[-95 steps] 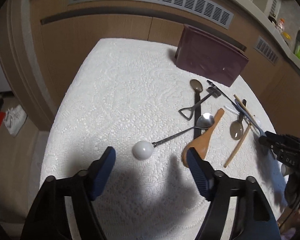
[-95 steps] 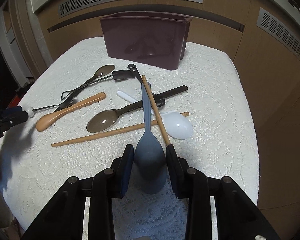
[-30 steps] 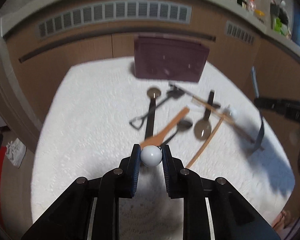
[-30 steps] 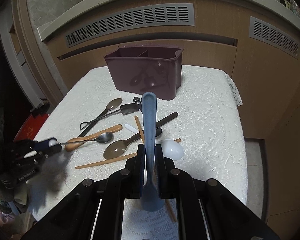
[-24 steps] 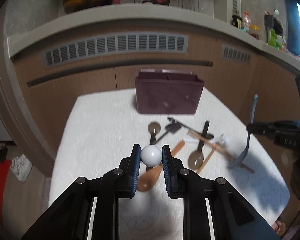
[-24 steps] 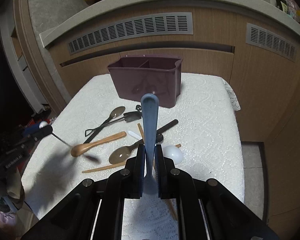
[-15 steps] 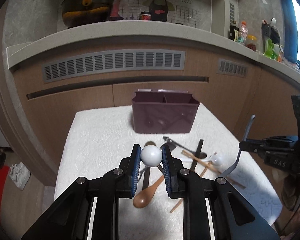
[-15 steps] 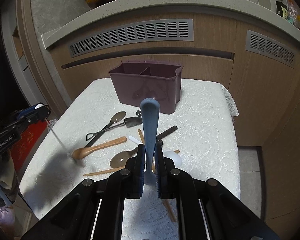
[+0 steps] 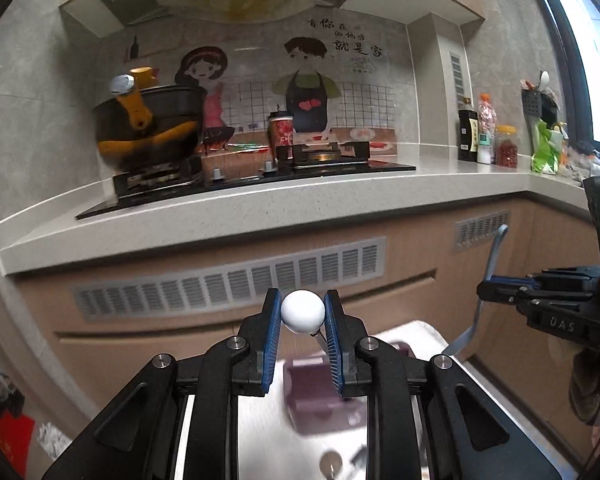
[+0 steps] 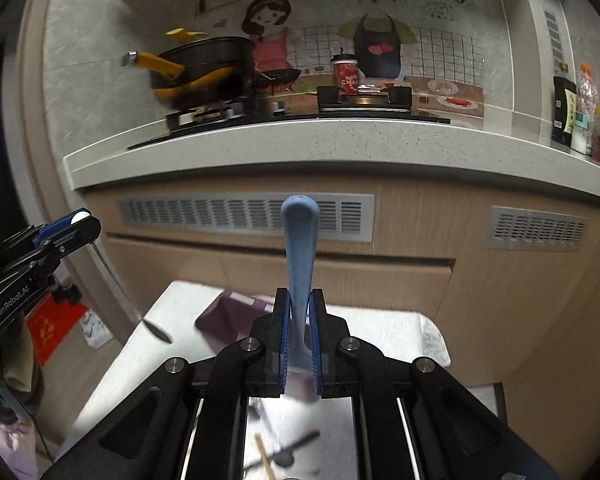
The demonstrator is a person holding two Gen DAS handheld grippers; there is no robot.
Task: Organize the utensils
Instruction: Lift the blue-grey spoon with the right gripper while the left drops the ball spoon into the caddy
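Note:
My left gripper (image 9: 302, 320) is shut on the white ball end (image 9: 302, 311) of a metal spoon, held high above the table; the spoon hangs down below it, its bowl showing in the right wrist view (image 10: 156, 329). My right gripper (image 10: 299, 340) is shut on a blue-grey spatula (image 10: 300, 248), handle pointing up; it also shows in the left wrist view (image 9: 485, 280). The maroon utensil holder (image 9: 320, 396) stands on the white table below, blurred, also in the right wrist view (image 10: 228, 316). A few utensils (image 10: 284, 454) lie on the table, mostly hidden by the grippers.
A kitchen counter (image 9: 260, 216) with a stove and a black pot (image 9: 148, 128) runs behind the table. Cabinet fronts with vents (image 10: 244, 212) are below it. Bottles and jars (image 9: 488, 136) stand at the counter's right. The white tablecloth edge (image 10: 428, 336) shows at right.
Both grippers have lifted and tilted upward with their utensils, so the views now show the counter and wall; the table and holder have dropped low in the frames.

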